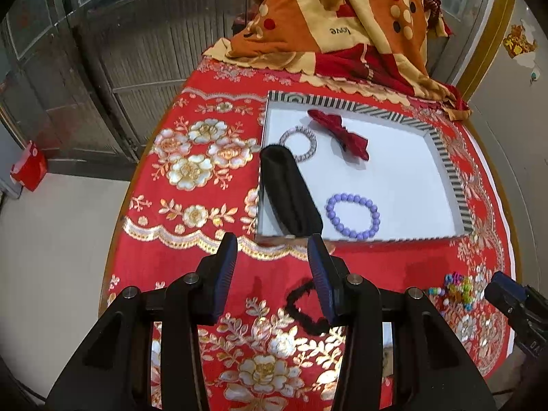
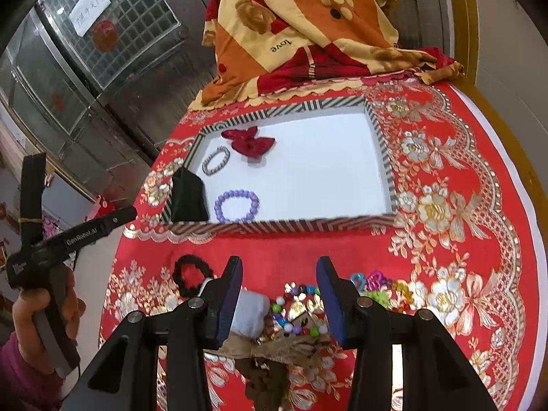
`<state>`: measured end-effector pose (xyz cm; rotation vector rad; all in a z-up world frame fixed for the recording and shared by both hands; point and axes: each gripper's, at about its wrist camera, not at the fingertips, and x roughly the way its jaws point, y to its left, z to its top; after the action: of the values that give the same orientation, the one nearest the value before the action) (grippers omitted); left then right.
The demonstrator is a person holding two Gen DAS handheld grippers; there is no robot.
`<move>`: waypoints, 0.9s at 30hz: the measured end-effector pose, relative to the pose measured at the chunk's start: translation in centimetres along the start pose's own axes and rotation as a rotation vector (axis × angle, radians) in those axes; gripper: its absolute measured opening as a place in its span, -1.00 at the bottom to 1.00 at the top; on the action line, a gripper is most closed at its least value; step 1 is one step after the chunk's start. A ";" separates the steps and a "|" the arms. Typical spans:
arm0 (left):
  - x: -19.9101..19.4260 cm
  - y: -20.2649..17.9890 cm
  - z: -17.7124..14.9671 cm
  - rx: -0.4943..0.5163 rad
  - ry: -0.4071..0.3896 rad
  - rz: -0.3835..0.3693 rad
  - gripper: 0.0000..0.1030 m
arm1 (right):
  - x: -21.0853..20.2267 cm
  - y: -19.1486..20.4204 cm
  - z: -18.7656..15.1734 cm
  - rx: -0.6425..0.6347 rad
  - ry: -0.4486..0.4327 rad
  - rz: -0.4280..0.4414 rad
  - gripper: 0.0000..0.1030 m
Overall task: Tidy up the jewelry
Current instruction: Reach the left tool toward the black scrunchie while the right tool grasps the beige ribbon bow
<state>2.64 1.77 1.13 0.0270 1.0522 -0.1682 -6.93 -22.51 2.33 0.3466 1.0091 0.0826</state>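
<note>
A tray with a striped rim (image 1: 448,171) (image 2: 291,226) and white floor holds a red bow (image 1: 337,133) (image 2: 251,144), a silver bracelet (image 1: 298,144) (image 2: 215,161), a purple bead bracelet (image 1: 352,215) (image 2: 236,205) and a black pouch (image 1: 289,193) (image 2: 188,198). My left gripper (image 1: 272,274) is open and empty above the red cloth, in front of the tray. A black scrunchie (image 1: 304,308) (image 2: 191,275) lies under its right finger. My right gripper (image 2: 279,291) hangs open over loose colourful beads (image 2: 298,311) (image 1: 457,289) and a white item (image 2: 250,311), gripping nothing.
A red and gold tablecloth (image 1: 191,171) covers the round table. A folded orange blanket (image 1: 325,24) (image 2: 291,27) sits behind the tray. Coloured clips (image 2: 373,284) lie right of the beads and a brown fluffy piece (image 2: 274,352) below them. A hand (image 2: 44,315) holds the left tool.
</note>
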 end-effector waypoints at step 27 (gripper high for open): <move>3.6 -4.0 -4.3 -0.040 0.257 -0.279 -0.18 | 3.8 0.7 -8.5 -0.145 0.241 0.090 -0.17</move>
<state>0.07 -2.20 -3.89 -0.1381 1.3142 -0.4042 -11.98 -18.88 -4.68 0.2527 1.2179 0.2832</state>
